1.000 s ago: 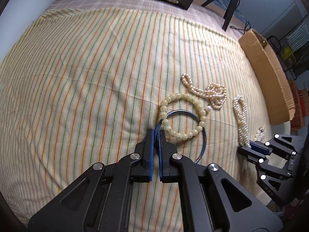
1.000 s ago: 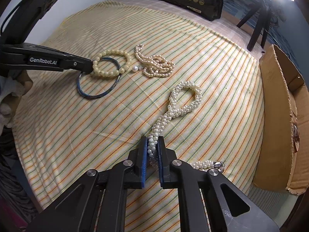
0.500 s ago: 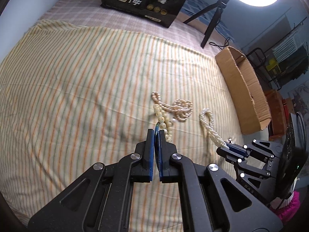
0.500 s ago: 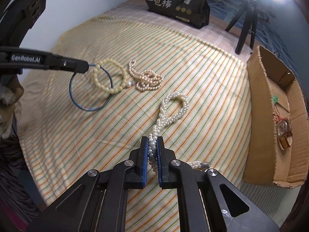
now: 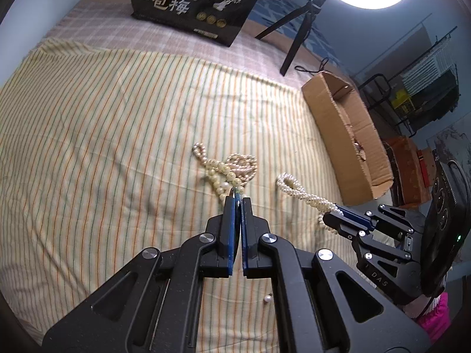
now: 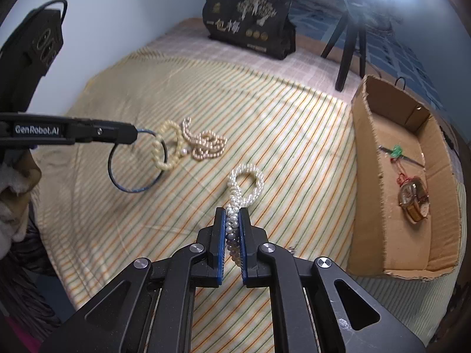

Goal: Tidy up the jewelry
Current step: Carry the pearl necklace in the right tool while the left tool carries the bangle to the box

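Left gripper (image 6: 134, 136): we've got the fingers pinched tight on the thin blue bangle (image 6: 129, 186). In the right wrist view the hoop hangs down from the tips, so it looks lifted clear of the bed.

Cream bead bracelet (image 6: 163, 147): threaded on that bangle and dangling with it, so we're hauling two pieces in one go. It hangs just above the pinkish pearl strand (image 6: 207, 145), which lies loose on the striped sheet (image 6: 279, 117). We can't tell if the two are snagged.

Right gripper (image 6: 232, 231): fingers clamped on the twisted white pearl rope (image 6: 245, 178), beads squeezed between the blue pads. Its looped end sticks out ahead of the tips; whether that loop touches the sheet we can't say.

Cardboard box (image 6: 363, 158): at the right edge of the bed, open top, already holding a watch (image 6: 413, 201) and a small green-tipped piece.

Step in hand: our guess is the carry, both loads picked up and headed for the box.

Next move: swing right, get each load over the box wall, then open up. Watch the bracelet sliding off the bangle, and the rope's tail catching the cardboard edge.

Stray bit: one loose pearl (image 5: 268, 298) sits on the sheet below the left gripper, needs collecting later.
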{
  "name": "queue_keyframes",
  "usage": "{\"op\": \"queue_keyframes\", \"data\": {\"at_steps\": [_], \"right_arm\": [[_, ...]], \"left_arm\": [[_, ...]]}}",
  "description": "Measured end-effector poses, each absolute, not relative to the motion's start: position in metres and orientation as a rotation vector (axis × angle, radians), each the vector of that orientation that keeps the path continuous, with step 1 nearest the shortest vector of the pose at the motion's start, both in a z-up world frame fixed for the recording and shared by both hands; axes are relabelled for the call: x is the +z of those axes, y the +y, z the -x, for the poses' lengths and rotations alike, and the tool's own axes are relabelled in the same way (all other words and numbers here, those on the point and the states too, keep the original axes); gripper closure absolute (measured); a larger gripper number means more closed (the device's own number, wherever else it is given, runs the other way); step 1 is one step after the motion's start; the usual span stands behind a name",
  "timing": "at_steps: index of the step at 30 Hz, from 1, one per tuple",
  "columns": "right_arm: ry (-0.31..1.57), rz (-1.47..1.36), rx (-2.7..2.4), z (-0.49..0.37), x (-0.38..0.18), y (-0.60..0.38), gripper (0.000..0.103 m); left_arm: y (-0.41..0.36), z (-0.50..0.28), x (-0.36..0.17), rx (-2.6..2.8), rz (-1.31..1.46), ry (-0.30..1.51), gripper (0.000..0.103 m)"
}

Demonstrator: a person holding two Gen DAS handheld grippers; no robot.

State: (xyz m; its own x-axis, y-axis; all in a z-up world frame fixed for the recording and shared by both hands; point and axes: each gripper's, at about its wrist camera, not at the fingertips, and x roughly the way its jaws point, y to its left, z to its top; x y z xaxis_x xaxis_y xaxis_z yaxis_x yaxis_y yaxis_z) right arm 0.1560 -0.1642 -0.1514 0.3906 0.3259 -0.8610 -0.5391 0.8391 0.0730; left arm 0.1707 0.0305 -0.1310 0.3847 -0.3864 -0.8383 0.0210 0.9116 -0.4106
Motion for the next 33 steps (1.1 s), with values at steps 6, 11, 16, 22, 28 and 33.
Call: {"op": "queue_keyframes", "data": {"at_steps": [6, 11, 16, 22, 28, 33], "right_arm": [[0.986, 0.194, 0.559, -0.157, -0.133, -0.171, 0.096], [0.955, 0.178, 0.561, -0.158, -0.121, -0.171, 0.096], [0.921, 0.162, 0.561, -0.154, -0.106, -0.174, 0.096], [0.875, 0.129, 0.545, -0.156, -0.088, -0.187, 0.096], [0.830, 0.086, 0.513, -0.159, -0.068, -0.211, 0.096], [0.806, 0.049, 0.466, -0.163, -0.058, -0.238, 0.096]], "left_arm": [[0.030, -0.167, -0.117, -0.295, 0.376, 1.125, 0.102], [0.027, -0.166, -0.103, -0.310, 0.369, 1.091, 0.102], [0.021, -0.167, -0.093, -0.325, 0.363, 1.066, 0.102], [0.010, -0.169, -0.082, -0.345, 0.370, 1.043, 0.102], [-0.009, -0.174, -0.068, -0.374, 0.360, 1.013, 0.102], [-0.031, -0.180, -0.055, -0.404, 0.343, 0.988, 0.102]]}}
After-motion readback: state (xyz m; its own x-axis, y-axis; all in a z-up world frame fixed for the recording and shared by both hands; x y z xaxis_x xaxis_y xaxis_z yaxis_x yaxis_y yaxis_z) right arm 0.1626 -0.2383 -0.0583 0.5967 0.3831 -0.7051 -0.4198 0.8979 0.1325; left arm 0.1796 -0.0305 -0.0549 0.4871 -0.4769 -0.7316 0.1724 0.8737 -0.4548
